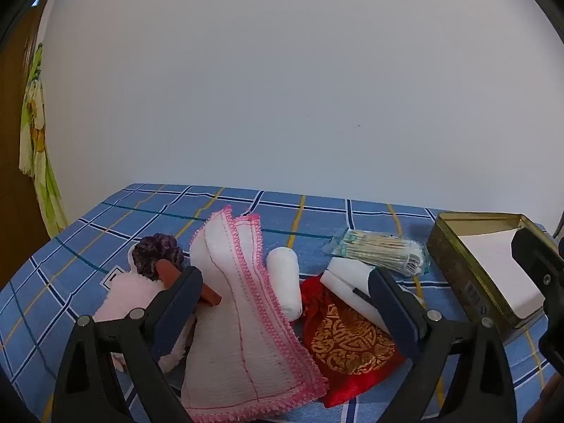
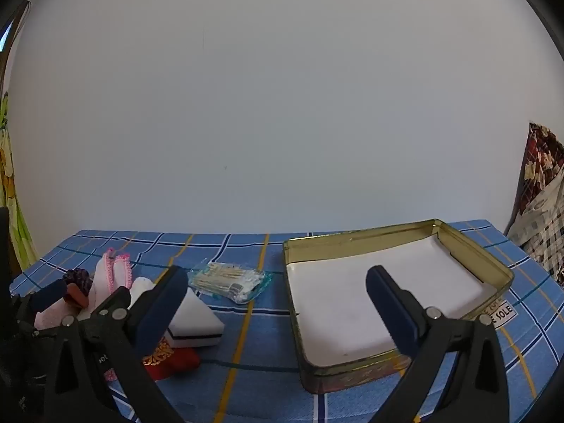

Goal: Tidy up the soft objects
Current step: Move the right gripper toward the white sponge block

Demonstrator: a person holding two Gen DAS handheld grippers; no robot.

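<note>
A pile of soft things lies on the blue checked tablecloth. It holds a white cloth with a pink crochet edge, a white fabric roll, a red pouch with gold pattern, a white sponge, a purple scrunchie and a pink fluffy piece. My left gripper hangs open just above the pile, its fingers either side of the cloth, roll and pouch, touching none. My right gripper is open and empty; its right finger hangs over the open gold tin.
A clear pack of cotton swabs lies between the pile and the tin. A red-brown block pokes out beside the scrunchie. The tin's floor is white and bare. A white wall stands behind the table; patterned fabric hangs at the right.
</note>
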